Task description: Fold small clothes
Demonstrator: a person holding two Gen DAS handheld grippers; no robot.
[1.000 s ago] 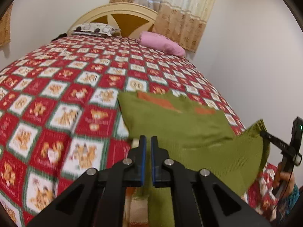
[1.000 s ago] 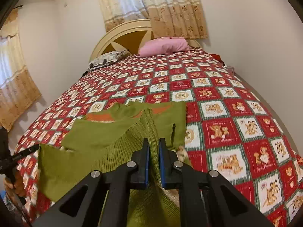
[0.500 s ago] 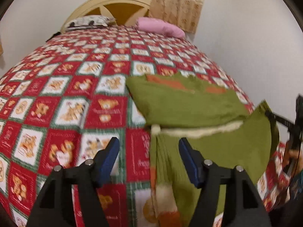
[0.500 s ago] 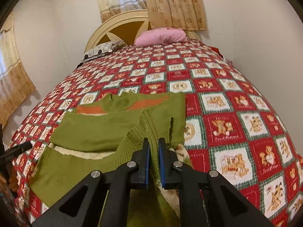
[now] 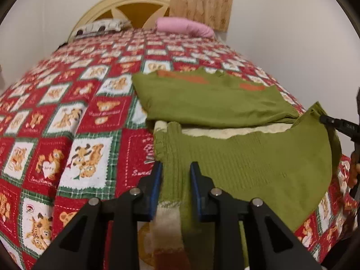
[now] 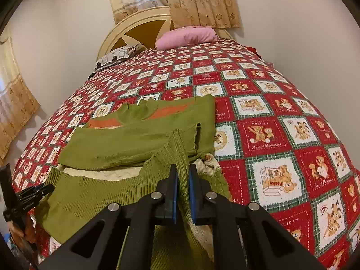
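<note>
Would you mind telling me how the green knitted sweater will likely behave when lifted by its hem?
The green sweater is probably floppy: it droops from the right gripper. Its ribbed knit likely stretches. It seems light, hanging from one pinch.

One green sweater (image 5: pixel 225 112) on one bed (image 5: pixel 67 112) under one red patchwork blanket (image 6: pixel 270 123). Two pillows at 12 o'clock: one pink pillow (image 6: pixel 189 36), one patterned pillow (image 6: pixel 117 56). Two grippers: left gripper (image 5: pixel 175 168), right gripper (image 6: pixel 182 171). Two curtains: one curtain (image 6: pixel 191 0) behind the headboard (image 6: pixel 135 31), one at 9 o'clock.
</note>
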